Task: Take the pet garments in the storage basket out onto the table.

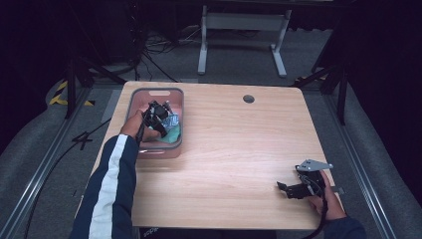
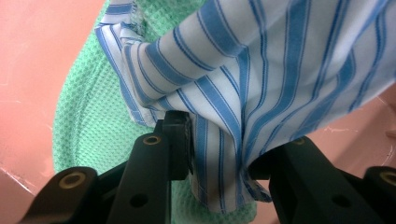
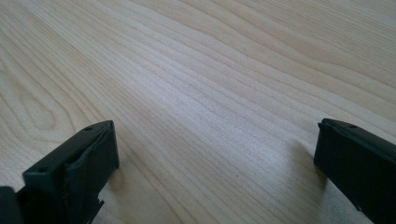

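Note:
A pink bin (image 1: 157, 90) stands at the table's back left and holds a blue-and-white striped cloth (image 1: 172, 120) lying on a green waffle cloth (image 1: 171, 133). My left gripper (image 1: 161, 127) reaches down into the bin. In the left gripper view its jaws pinch a bunched fold of the striped cloth (image 2: 261, 70), with the green cloth (image 2: 88, 121) underneath and the bin's pink floor (image 2: 28, 70) to the side. My right gripper (image 1: 286, 190) hovers low over the bare wood near the front right corner, open, with nothing between its fingers (image 3: 74, 163).
The wooden table (image 1: 239, 149) has a round cable hole (image 1: 248, 98) near its far edge. Beyond the table, a white desk frame (image 1: 243, 30) and cables lie on the grey floor.

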A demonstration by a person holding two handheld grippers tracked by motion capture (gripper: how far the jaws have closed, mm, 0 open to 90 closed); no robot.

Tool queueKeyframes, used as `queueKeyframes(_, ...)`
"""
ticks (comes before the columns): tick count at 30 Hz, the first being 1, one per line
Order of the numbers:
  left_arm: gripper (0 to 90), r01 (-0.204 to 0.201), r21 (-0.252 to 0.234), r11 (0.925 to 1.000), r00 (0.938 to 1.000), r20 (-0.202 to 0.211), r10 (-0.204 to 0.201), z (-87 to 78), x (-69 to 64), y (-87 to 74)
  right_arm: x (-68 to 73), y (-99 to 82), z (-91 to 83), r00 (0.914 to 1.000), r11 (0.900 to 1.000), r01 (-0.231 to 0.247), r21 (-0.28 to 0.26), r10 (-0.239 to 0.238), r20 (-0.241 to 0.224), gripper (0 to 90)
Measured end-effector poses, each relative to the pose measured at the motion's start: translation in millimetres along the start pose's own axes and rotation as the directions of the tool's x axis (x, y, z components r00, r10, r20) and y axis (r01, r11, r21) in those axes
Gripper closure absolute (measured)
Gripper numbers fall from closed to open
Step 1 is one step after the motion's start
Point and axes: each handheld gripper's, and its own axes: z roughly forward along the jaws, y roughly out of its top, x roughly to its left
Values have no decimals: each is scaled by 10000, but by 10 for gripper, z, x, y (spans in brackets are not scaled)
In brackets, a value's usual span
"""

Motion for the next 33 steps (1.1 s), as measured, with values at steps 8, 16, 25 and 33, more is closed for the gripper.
queueKeyframes(8,745,328,-730,9968,9976,-578,-371,-116,-2,-59,0,0,0,10000,10000,1,-1,-1,-3,1)
queueKeyframes(16,749,792,-2223,9718,9939,-569,-940,-394,37,-233,0,0,0,10000,10000,-1,2,1,-2,1)
queueKeyframes(25,751,555,-3524,9342,9933,-759,-877,-771,-44,-436,0,0,0,10000,10000,-2,3,2,3,1)
queueKeyframes(33,751,38,-4089,9125,9925,-1096,-533,-1025,-181,-436,0,1,1,10000,10000,1,3,-1,2,0)
